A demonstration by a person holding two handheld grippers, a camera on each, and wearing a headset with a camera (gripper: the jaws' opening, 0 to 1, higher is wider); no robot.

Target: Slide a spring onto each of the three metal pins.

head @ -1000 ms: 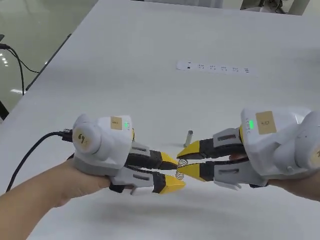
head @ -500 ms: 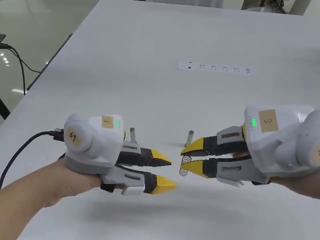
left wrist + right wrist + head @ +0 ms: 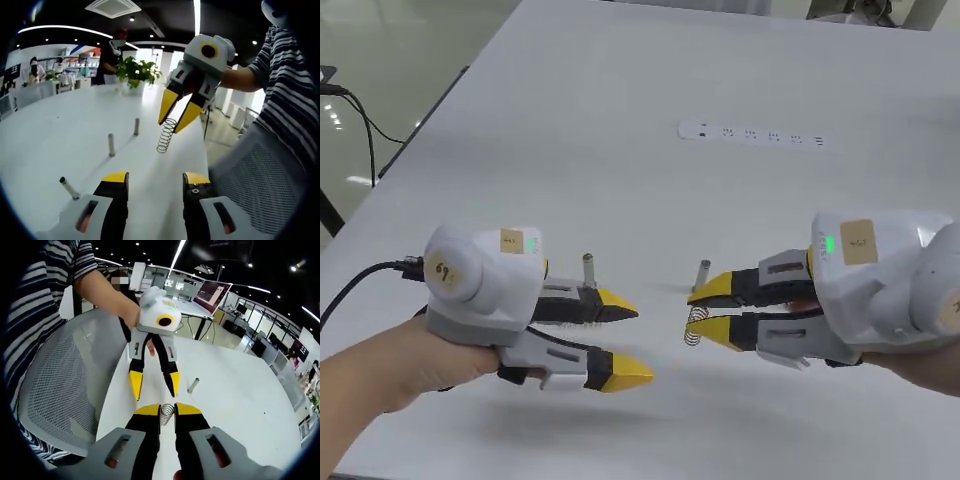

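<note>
Head view: right hand-held gripper [image 3: 698, 314], level, pinches the spring [image 3: 694, 328].

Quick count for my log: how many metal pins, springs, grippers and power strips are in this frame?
Metal pins: 3
Spring: 1, pinched in the fingers of the right gripper
Grippers: 2, counting the open left gripper
Power strip: 1
Total: 7
</note>
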